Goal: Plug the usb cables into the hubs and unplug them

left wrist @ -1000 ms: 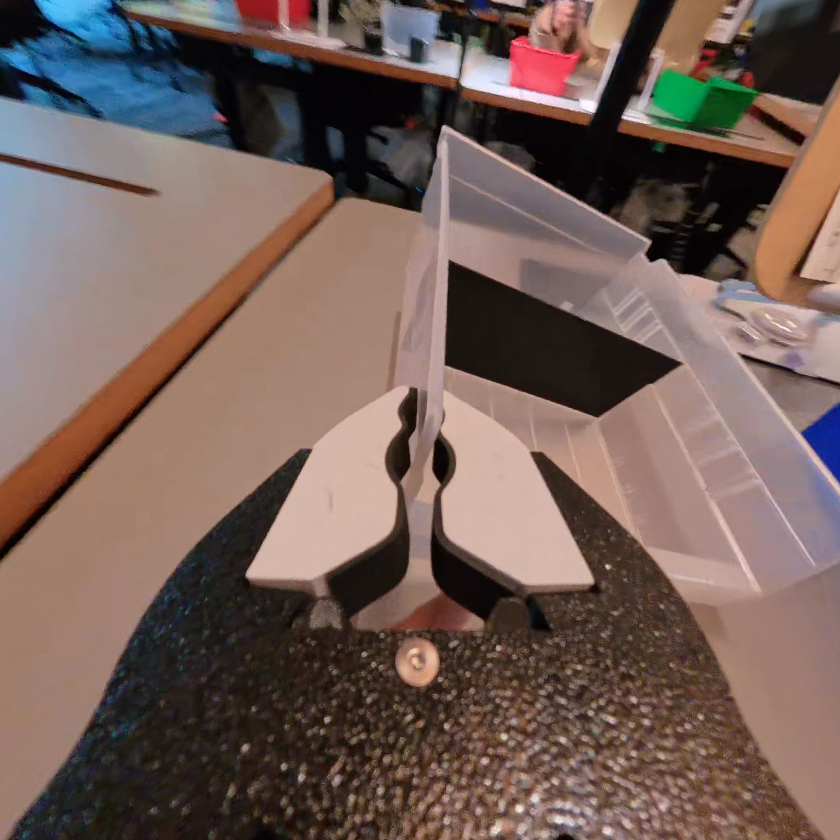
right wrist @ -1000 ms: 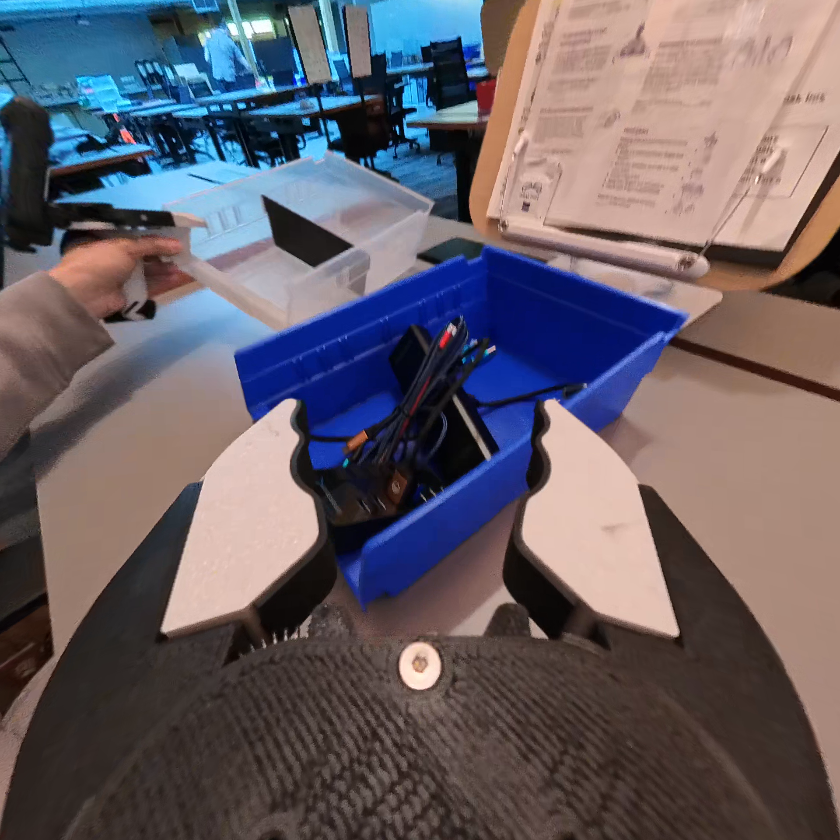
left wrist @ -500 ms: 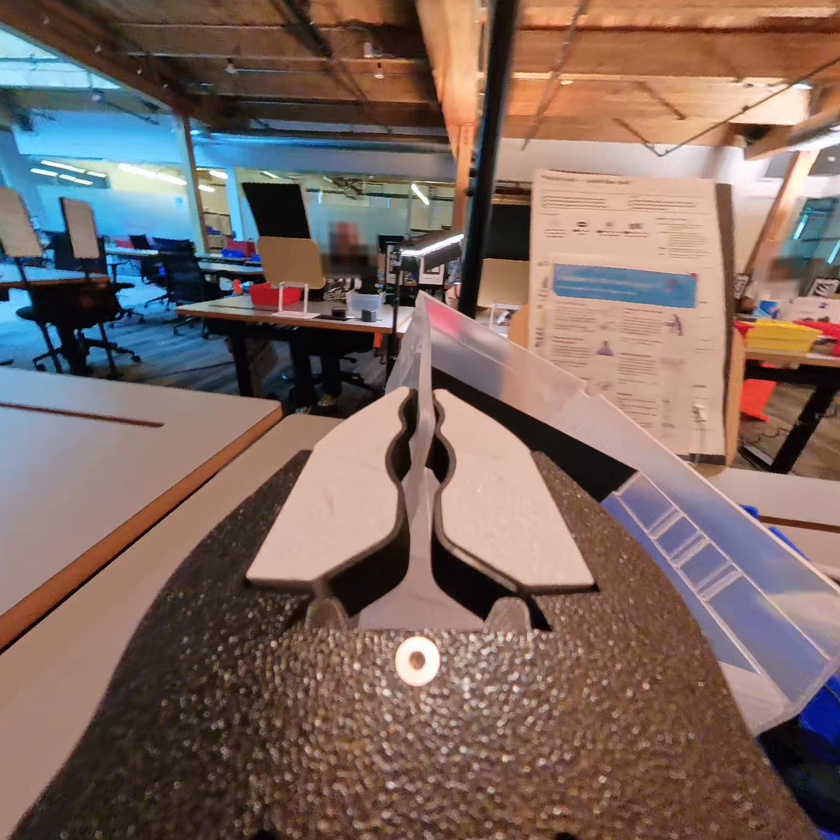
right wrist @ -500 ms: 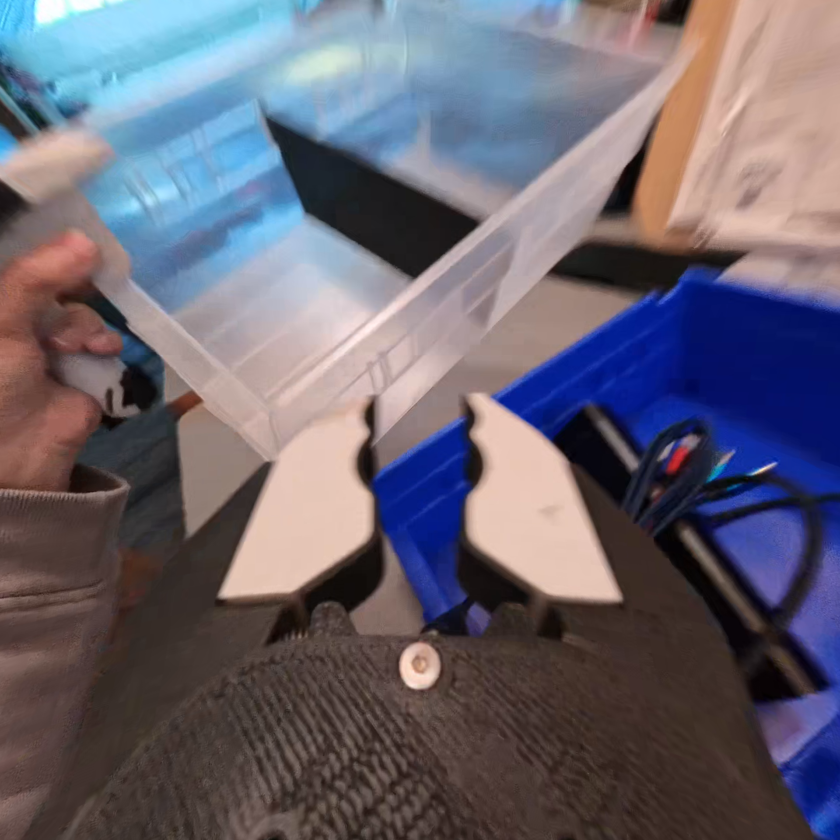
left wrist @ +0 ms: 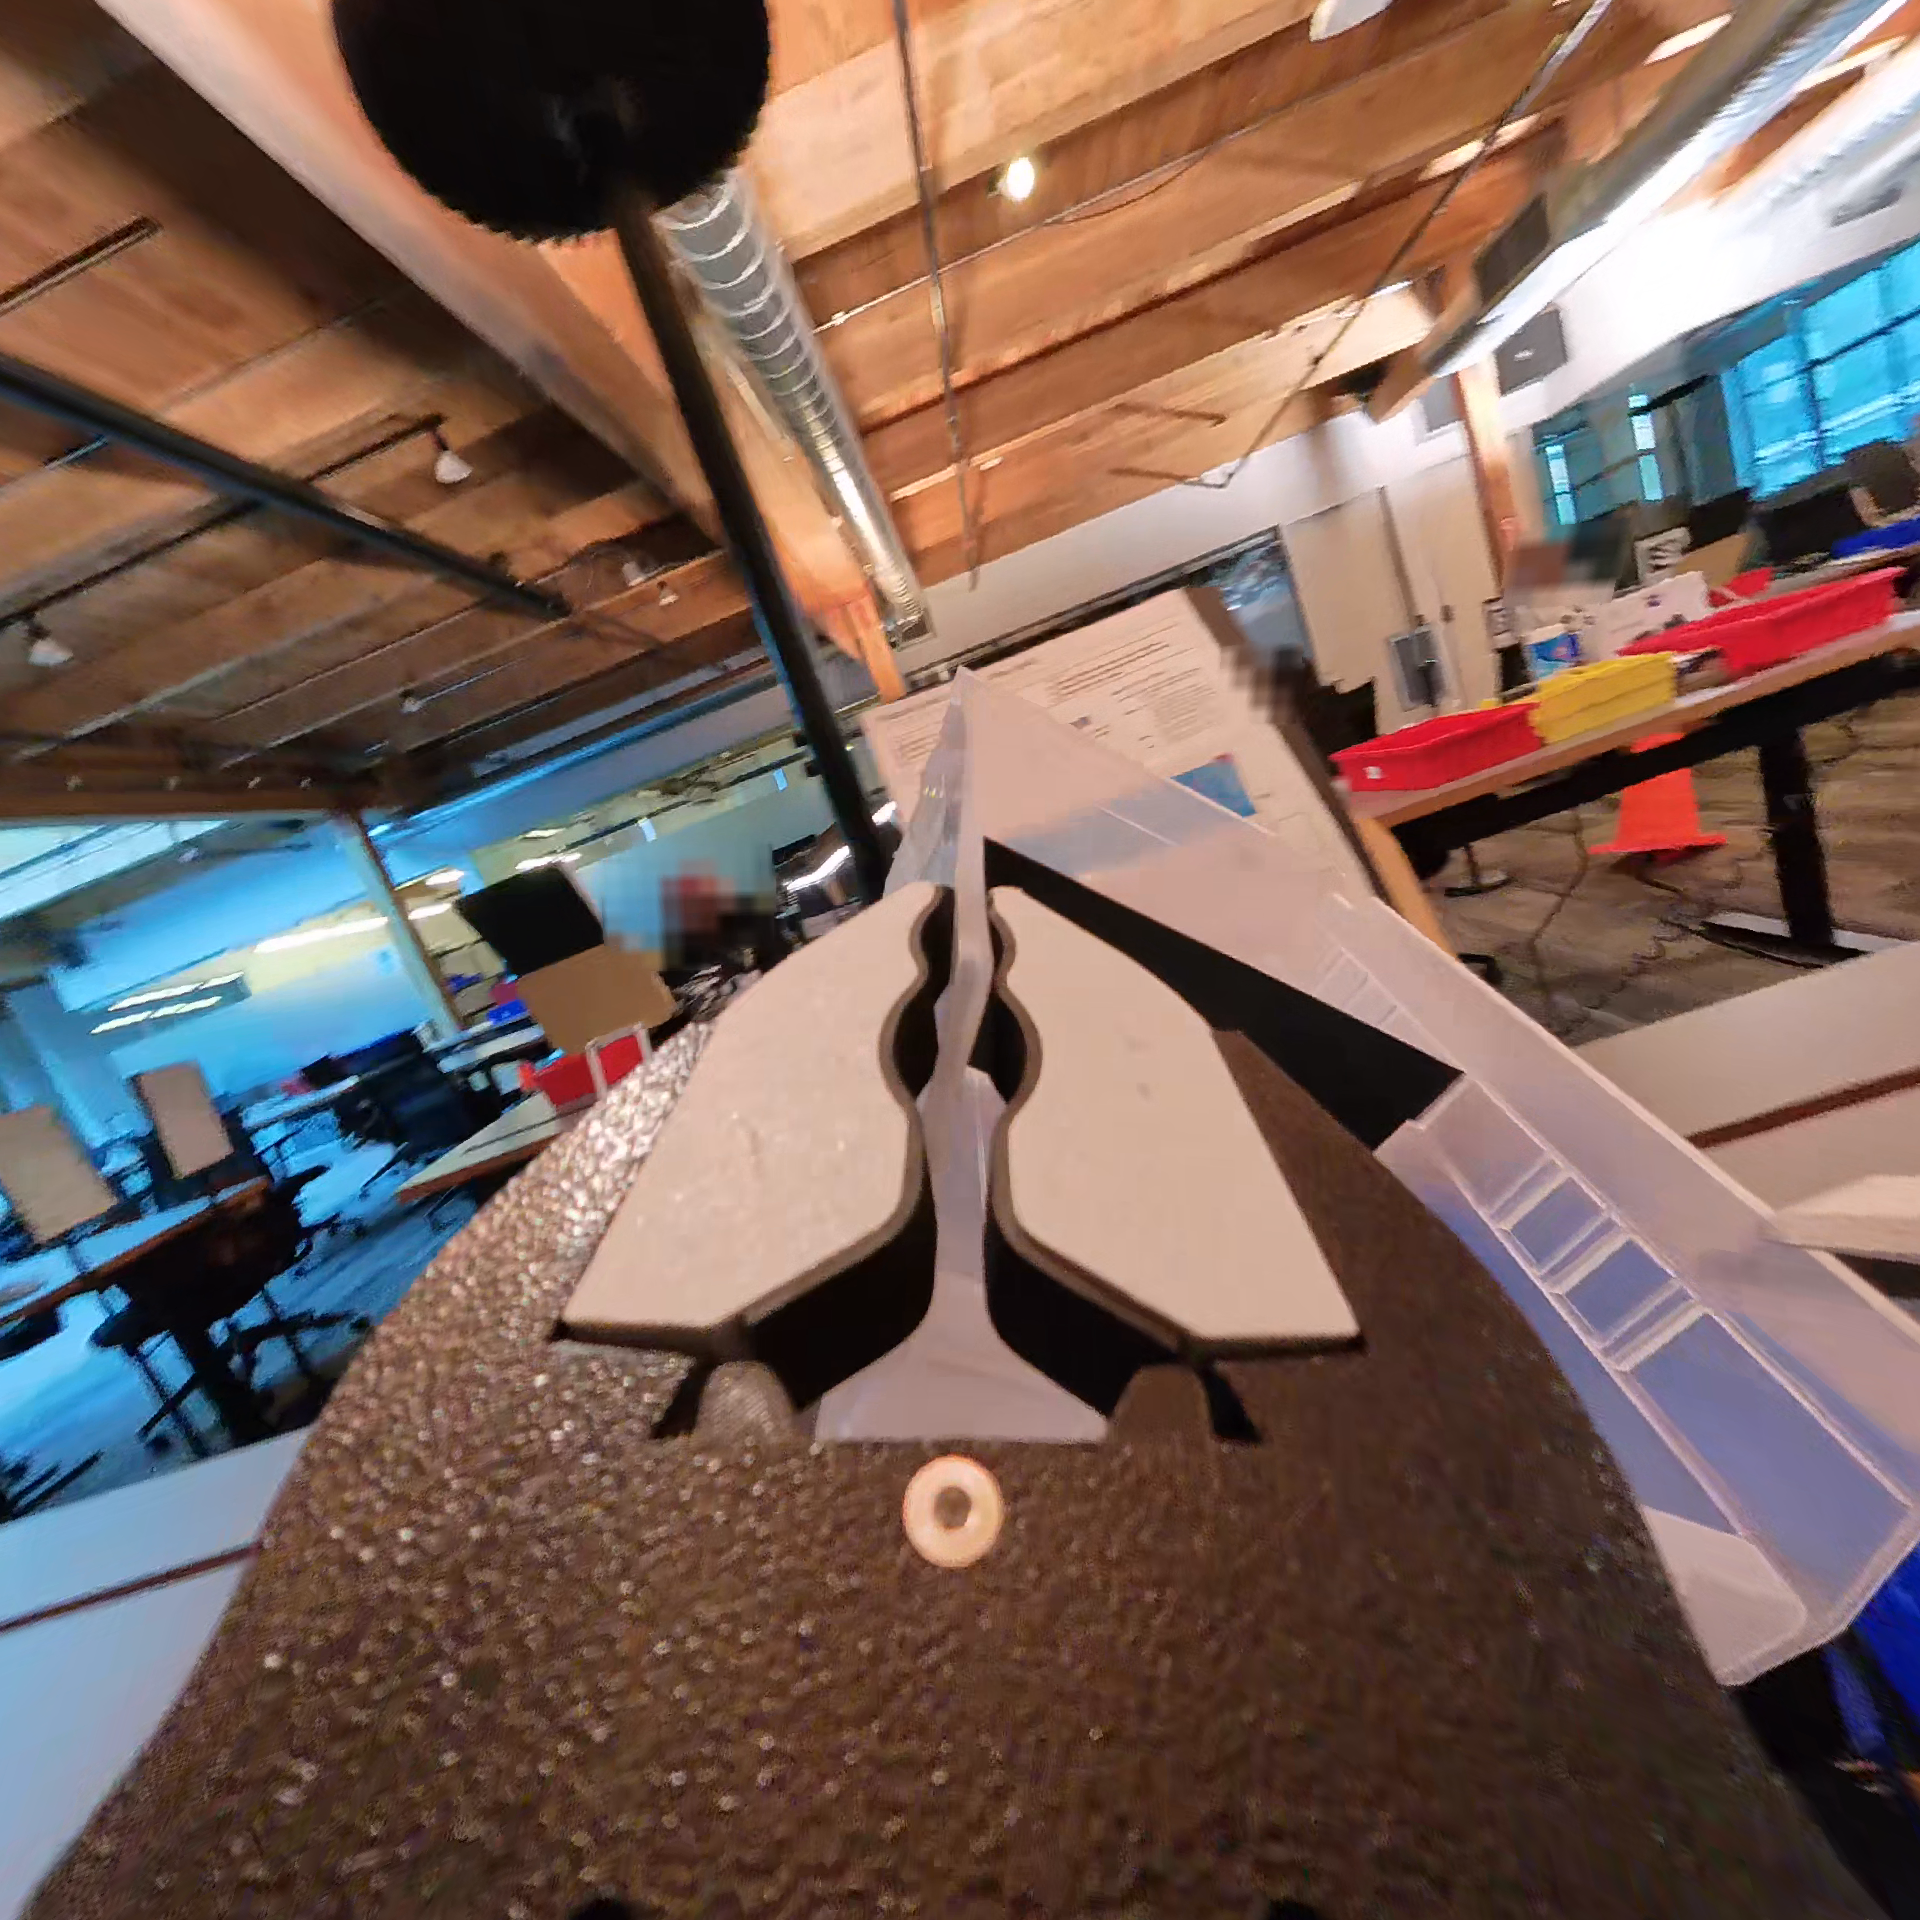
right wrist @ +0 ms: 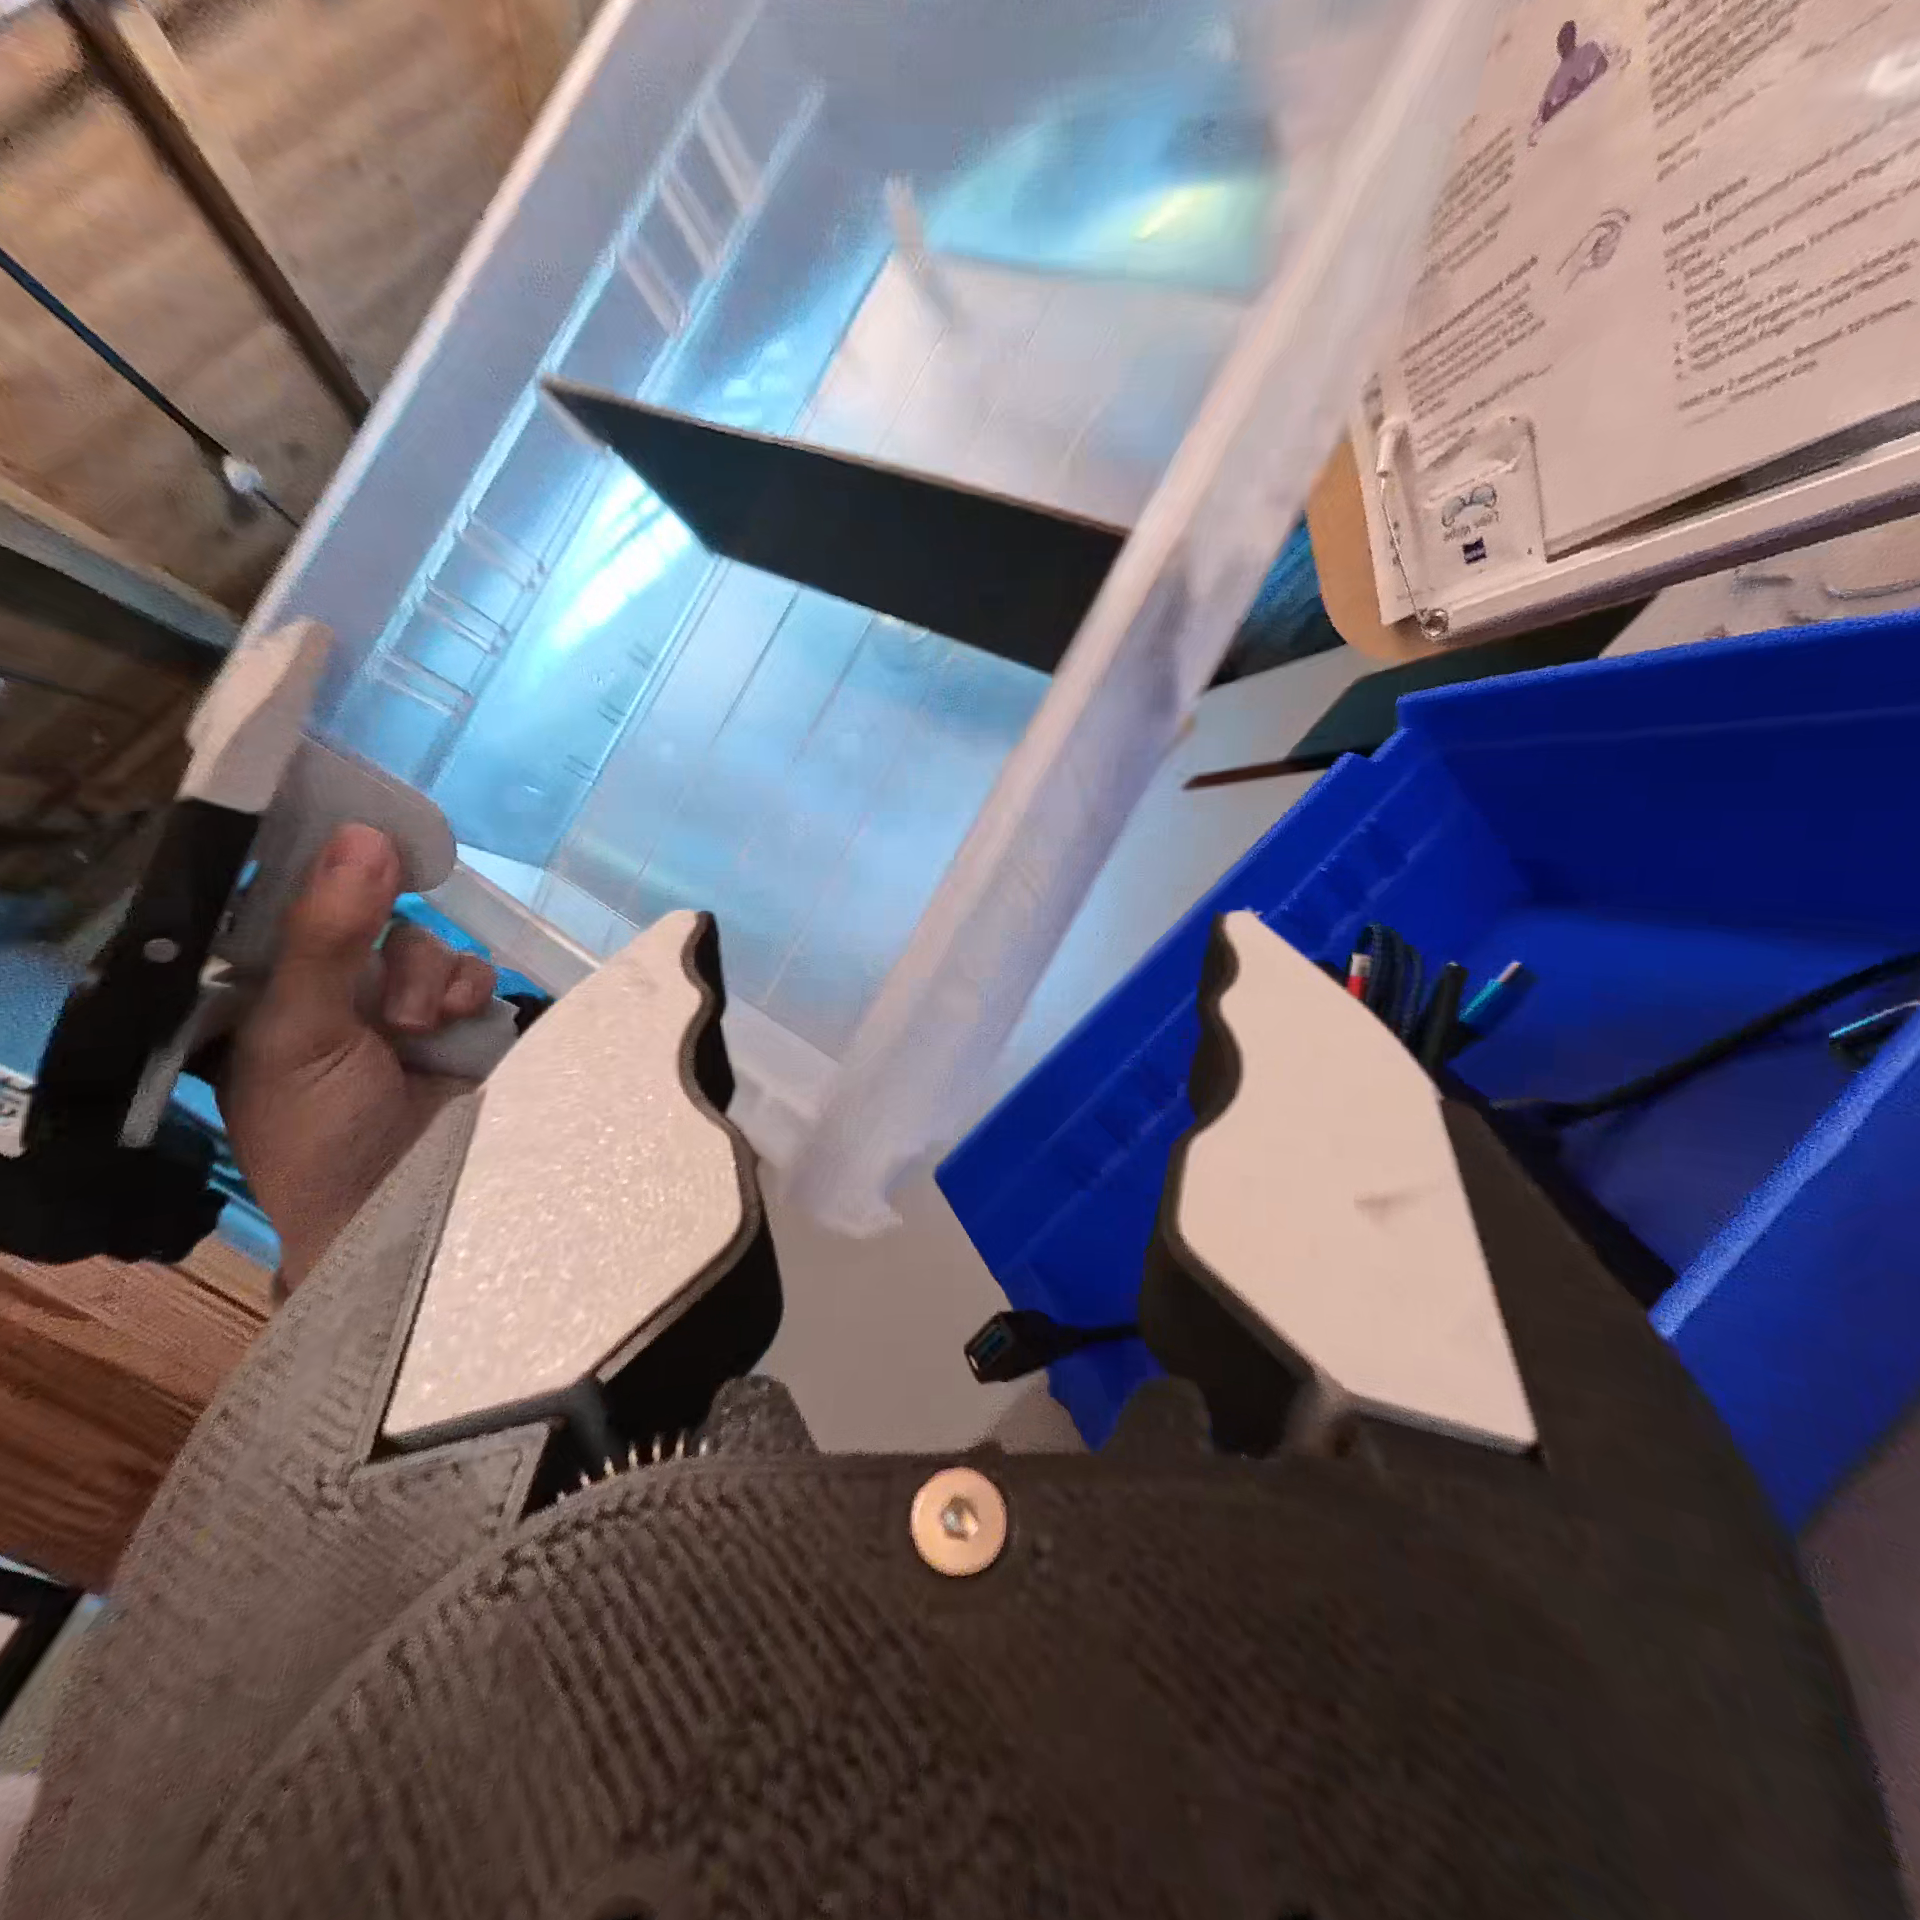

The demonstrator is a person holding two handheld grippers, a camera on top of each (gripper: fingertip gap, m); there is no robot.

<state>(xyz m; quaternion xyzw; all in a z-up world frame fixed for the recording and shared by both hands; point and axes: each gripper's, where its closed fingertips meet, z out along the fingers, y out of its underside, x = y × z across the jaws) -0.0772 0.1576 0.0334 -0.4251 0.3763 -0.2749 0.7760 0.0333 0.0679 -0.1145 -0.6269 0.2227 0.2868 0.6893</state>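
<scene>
- The left gripper [left wrist: 961, 997] has its jaws pinched tight on the thin wall of a clear plastic bin [left wrist: 1455, 1122], whose edge runs straight up between the two pale fingers [left wrist: 790, 1132].
- From that grip the clear plastic bin slants off toward 4 o'clock in the left wrist view, tilted up off the table, with a black divider [left wrist: 1226, 997] set across its inside.
- The right gripper [right wrist: 961, 997] has its jaws spread wide, with nothing between them.
- Just past the right gripper's base, at about 12 o'clock from the screw, a black usb connector [right wrist: 987, 1356] on a short lead lies on the table beside the corner of a blue bin [right wrist: 1122, 1164].
- The blue bin sits at 2 to 3 o'clock of the right wrist view; the usb cables [right wrist: 1434, 997], dark with coloured plugs, lie bunched inside it. I cannot make out the hubs.
- At 9 o'clock in the right wrist view a hand [right wrist: 322, 1049] grips the handle of the left gripper, which holds the clear plastic bin up in the air, leaning over the near end of the blue bin.
- At 1 o'clock, behind both bins, a printed sheet is clipped to a document stand [right wrist: 1662, 343].
- Farther off in the left wrist view, a black pole [left wrist: 727, 499] rises toward wooden ceiling beams [left wrist: 1091, 291], and tables at 3 o'clock carry red trays [left wrist: 1455, 743] and yellow trays [left wrist: 1605, 686].
</scene>
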